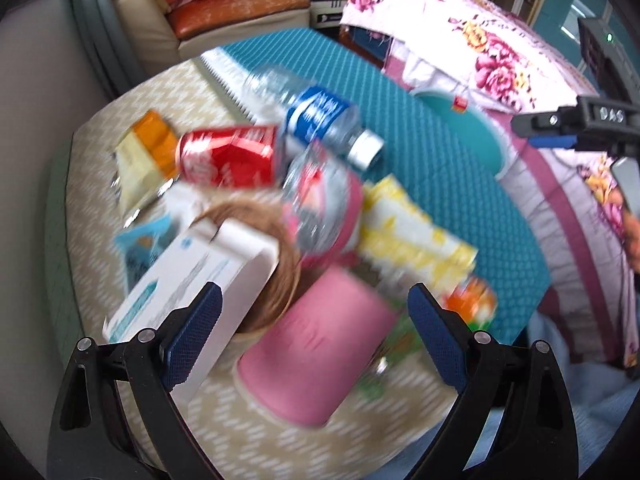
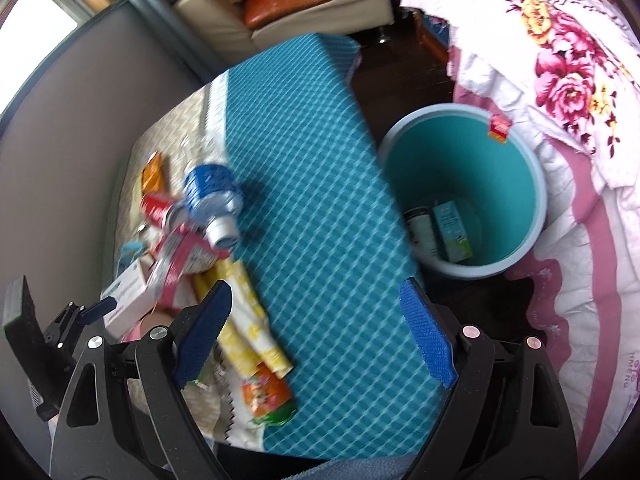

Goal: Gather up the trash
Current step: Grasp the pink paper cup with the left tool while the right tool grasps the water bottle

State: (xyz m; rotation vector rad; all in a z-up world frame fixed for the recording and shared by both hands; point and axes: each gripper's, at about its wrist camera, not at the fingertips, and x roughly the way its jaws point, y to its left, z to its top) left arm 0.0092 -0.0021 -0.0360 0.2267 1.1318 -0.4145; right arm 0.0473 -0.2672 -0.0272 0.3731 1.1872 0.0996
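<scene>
Trash lies heaped on the table: a red can (image 1: 228,156), a blue-labelled bottle (image 1: 320,120), a pink cup (image 1: 316,344), a white box (image 1: 188,288), a yellow wrapper (image 1: 412,236) and a brown paper cup (image 1: 256,248). My left gripper (image 1: 316,332) hangs open above the pink cup with nothing between its pads. My right gripper (image 2: 316,332) is open and empty over the teal mat (image 2: 320,200), left of the teal bin (image 2: 516,188). The bin holds a small carton (image 2: 452,232) and a dark jar (image 2: 422,228). The heap, with its bottle (image 2: 212,196), shows at left in the right wrist view.
A floral quilt (image 2: 560,80) covers the bed to the right of the bin. A cream and orange sofa (image 1: 224,12) stands at the back. An orange packet (image 2: 268,396) lies at the mat's near edge. A grey wall (image 2: 80,120) borders the table's left side.
</scene>
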